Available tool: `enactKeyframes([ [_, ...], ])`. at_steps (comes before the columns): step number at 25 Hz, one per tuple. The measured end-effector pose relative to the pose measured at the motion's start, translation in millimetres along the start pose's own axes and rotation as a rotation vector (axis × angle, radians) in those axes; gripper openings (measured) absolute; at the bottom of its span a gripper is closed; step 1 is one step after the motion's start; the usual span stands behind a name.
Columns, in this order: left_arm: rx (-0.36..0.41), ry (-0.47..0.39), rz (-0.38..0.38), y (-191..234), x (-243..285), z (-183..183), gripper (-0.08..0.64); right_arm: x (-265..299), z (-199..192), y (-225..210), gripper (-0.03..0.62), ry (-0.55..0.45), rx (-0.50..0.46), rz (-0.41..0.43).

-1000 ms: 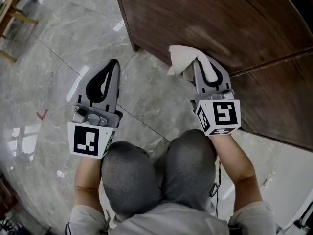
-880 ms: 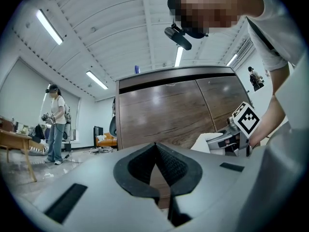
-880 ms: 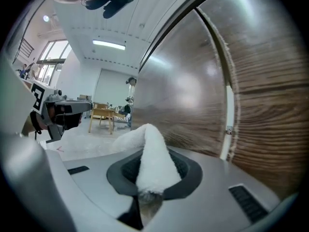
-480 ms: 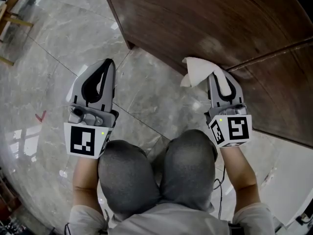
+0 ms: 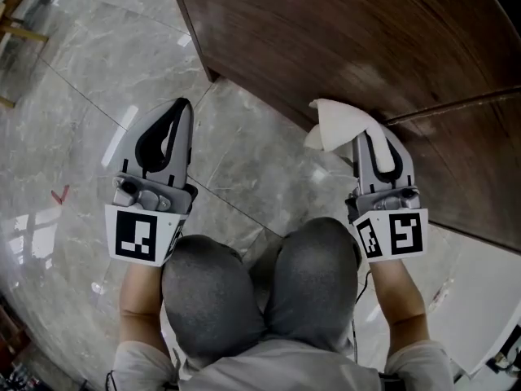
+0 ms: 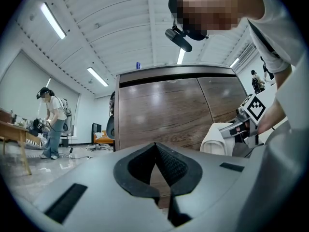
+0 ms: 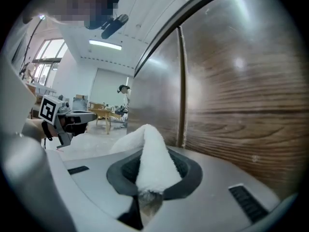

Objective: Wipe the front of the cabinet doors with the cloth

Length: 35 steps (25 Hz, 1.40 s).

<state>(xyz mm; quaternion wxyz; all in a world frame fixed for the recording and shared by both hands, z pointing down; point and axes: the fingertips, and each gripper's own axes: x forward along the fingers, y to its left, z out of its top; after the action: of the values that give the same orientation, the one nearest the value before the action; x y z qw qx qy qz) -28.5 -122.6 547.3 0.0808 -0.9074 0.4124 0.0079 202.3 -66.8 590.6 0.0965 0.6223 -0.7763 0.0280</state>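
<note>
Cloth (image 5: pixel 335 125), pinched between your right gripper's (image 5: pixel 364 137) jaws, sits just beside the cabinet doors (image 5: pixel 342 31), low near their bottom edge. Press its fold flat on the wood and sweep evenly. Your left gripper's (image 5: pixel 175 116) jaws are pressed together, empty.

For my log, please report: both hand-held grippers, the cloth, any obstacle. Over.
Left hand-held gripper shut, empty. Right hand-held gripper shut on white cloth, at cabinet door; contact unclear. No obstacle seen.
</note>
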Motion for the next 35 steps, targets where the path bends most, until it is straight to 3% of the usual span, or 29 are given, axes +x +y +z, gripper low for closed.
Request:
enactKeyframes([
  [6, -0.028, 0.027, 0.052, 26, -15, -13, 0.017, 19, 29, 23, 0.071, -0.049, -0.018, 0.049],
  [20, -0.036, 0.020, 0.081, 50, -17, -11, 0.017, 70, 65, 68, 0.071, -0.094, -0.083, 0.150],
  [29, -0.015, 0.077, 0.049, 45, -4, 51, 0.017, 82, 142, 100, 0.071, -0.075, -0.114, 0.199],
  [35, -0.041, 0.119, 0.073, 46, -16, 124, 0.017, 52, 192, 113, 0.071, -0.021, -0.100, 0.225],
])
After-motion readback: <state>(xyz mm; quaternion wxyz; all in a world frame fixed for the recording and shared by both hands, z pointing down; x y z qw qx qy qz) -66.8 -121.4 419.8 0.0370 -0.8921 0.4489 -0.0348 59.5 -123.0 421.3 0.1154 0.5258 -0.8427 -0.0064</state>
